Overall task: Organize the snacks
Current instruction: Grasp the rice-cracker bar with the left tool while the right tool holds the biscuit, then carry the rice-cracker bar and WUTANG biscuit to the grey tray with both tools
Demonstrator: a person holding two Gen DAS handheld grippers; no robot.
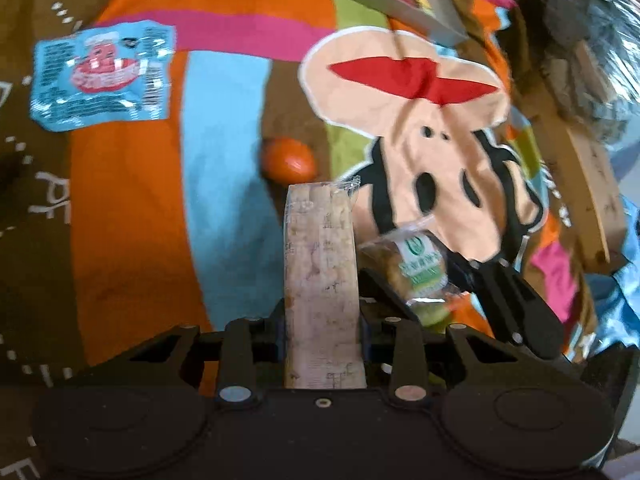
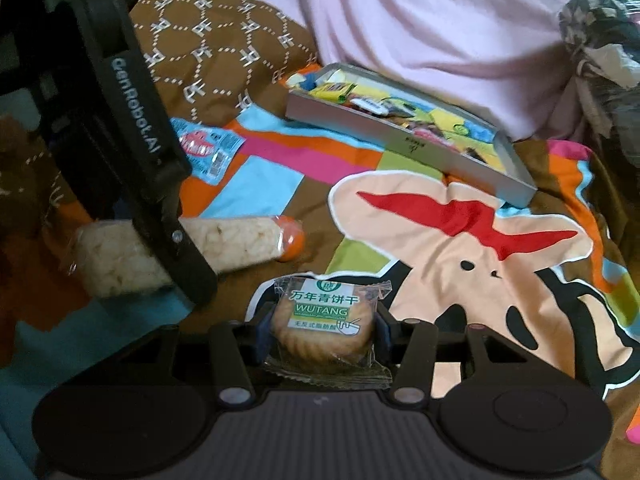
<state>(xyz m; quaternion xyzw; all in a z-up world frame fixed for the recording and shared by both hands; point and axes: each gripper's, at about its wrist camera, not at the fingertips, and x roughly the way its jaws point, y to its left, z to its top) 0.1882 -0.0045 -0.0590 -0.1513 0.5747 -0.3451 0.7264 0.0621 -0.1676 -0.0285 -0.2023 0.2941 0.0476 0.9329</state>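
A cartoon-print blanket point(image 2: 460, 264) covers the bed, and every snack lies on it or hangs above it. Toward the far side sits a shallow grey tray point(image 2: 404, 142), already part-filled with bright packets, a pink sheet point(image 2: 420, 20) bunched behind it.

The left tool point(image 1: 320, 320) is closed on a long rice-cracker pack point(image 1: 320, 280), gripped near its middle, so both ends stick out past the fingers; the right wrist view shows it lifted off the blanket. The right tool point(image 2: 322, 334) is clamped on a round biscuit pack point(image 2: 322, 320), held across its width.

Two snacks are loose: a blue packet point(image 1: 102, 74) well to the left, and a small orange ball-shaped one point(image 1: 289, 159) just beyond the cracker pack's tip.

The step in hand looks like carrying both held snacks to the tray. To do it well, clear the tray's near wall before lowering, and lay the long pack parallel to a wall, where it fits. Grip gently: both snacks are brittle. Set the biscuit in a bare gap, one tool at a time, to avoid crowding.
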